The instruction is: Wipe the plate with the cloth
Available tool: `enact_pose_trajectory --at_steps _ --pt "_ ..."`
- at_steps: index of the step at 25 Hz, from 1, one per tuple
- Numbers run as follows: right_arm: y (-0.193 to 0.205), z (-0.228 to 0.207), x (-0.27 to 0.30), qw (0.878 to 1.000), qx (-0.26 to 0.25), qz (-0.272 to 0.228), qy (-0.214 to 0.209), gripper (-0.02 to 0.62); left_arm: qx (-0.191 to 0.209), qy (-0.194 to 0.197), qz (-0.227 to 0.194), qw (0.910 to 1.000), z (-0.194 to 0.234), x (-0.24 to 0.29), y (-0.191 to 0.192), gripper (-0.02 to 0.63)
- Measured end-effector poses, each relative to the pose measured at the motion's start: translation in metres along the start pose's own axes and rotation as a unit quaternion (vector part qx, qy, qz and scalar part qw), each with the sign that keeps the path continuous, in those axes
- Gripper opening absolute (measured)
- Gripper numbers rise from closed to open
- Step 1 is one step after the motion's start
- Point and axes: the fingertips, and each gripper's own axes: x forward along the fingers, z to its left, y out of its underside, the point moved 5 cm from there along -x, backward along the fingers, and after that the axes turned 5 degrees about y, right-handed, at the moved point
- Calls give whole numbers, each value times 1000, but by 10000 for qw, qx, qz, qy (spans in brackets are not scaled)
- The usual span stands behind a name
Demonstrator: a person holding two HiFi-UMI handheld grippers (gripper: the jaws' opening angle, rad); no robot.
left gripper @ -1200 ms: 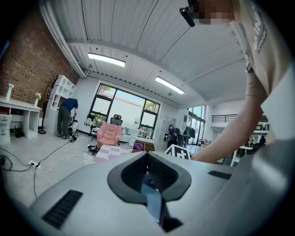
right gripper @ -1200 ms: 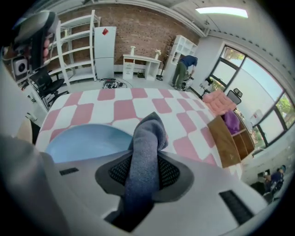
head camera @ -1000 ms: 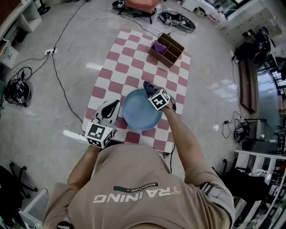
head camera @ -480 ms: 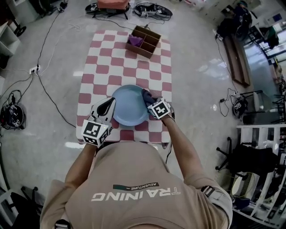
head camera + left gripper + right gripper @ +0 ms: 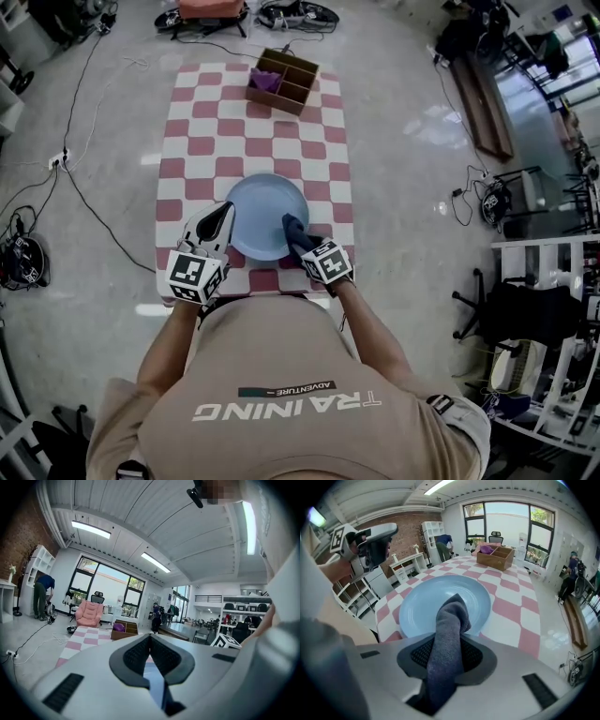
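Note:
A light blue plate [image 5: 262,211] lies near the front edge of the red-and-white checked table [image 5: 202,141]. My left gripper [image 5: 223,223] is at the plate's left rim; in the left gripper view its jaws [image 5: 150,641] are shut on the blue plate [image 5: 154,681] edge. My right gripper [image 5: 302,242] is shut on a dark grey-blue cloth [image 5: 292,227], which hangs onto the plate's near right part. In the right gripper view the cloth [image 5: 450,620] sticks out from between the jaws [image 5: 447,651] and rests on the plate [image 5: 419,604]; the left gripper [image 5: 370,543] shows at upper left.
A wooden compartment box [image 5: 284,80] with something purple in it stands at the table's far end. Cables [image 5: 84,187] run over the floor to the left. A pink armchair [image 5: 89,613] and a person [image 5: 42,595] are beyond the table.
My right gripper has swept the cloth from the plate's far right rim round to its near right side, rolling as it went. The left gripper shifted slightly, still at the left rim.

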Motion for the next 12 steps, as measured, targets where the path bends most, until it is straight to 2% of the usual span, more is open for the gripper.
enact_pose_trajectory --at_steps 4,12 --pt "0 33 6 9994 -143 64 -299 118 -33 -134 -25 9999 8 -9 2 12" --pt "-28 90 34 9884 -1186 198 -928 118 -109 -497 -85 9987 25 -34 4 12"
